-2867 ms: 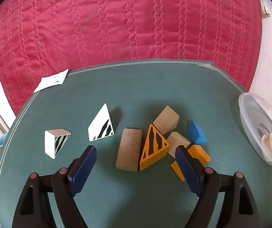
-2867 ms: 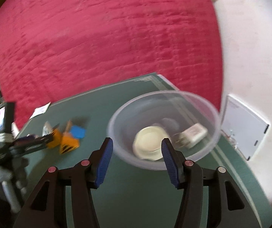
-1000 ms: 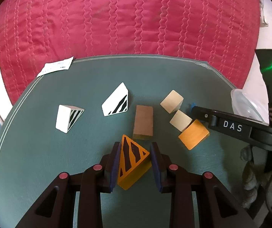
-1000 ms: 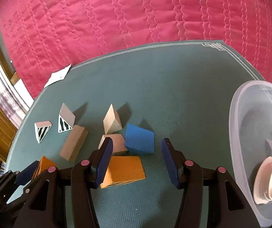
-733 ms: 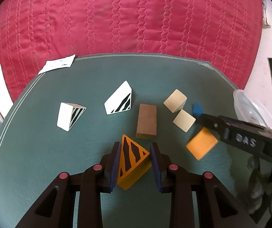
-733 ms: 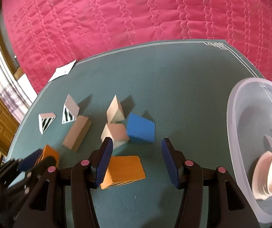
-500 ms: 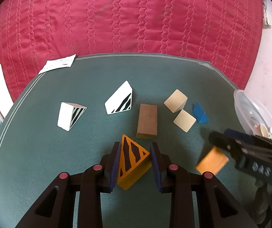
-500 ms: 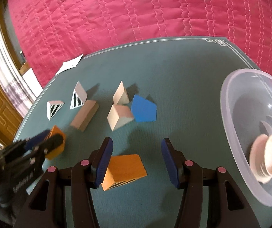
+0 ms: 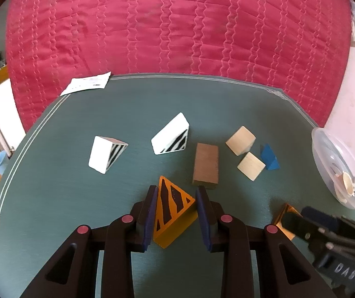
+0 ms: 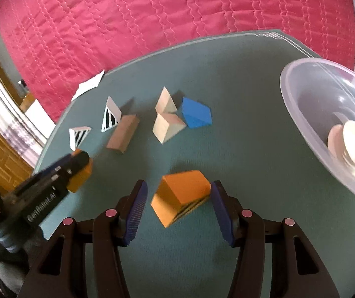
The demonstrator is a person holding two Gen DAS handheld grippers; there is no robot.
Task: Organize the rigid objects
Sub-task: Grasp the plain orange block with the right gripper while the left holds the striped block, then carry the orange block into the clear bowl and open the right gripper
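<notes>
My left gripper (image 9: 176, 214) is shut on an orange wedge with black stripes (image 9: 171, 211), held just above the green table (image 9: 53, 198). My right gripper (image 10: 178, 207) holds a second orange striped block (image 10: 181, 196) between its pads; the block touches the right pad and a small gap shows at the left pad. On the table lie two white striped wedges (image 9: 108, 154) (image 9: 171, 137), a brown block (image 9: 206, 165), two pale wooden blocks (image 9: 240, 140) (image 9: 250, 166) and a blue wedge (image 9: 269, 156). The left gripper shows at the left of the right wrist view (image 10: 78, 161).
A clear plastic bowl (image 10: 309, 114) with a cream cup (image 10: 351, 144) stands at the table's right edge. A white paper slip (image 9: 87, 84) lies at the far left corner. A red quilted bedspread (image 9: 177, 24) rises behind the table.
My right gripper has drawn the orange block back and to the right, away from the other blocks. My left gripper has stayed shut on the striped orange wedge, almost still.
</notes>
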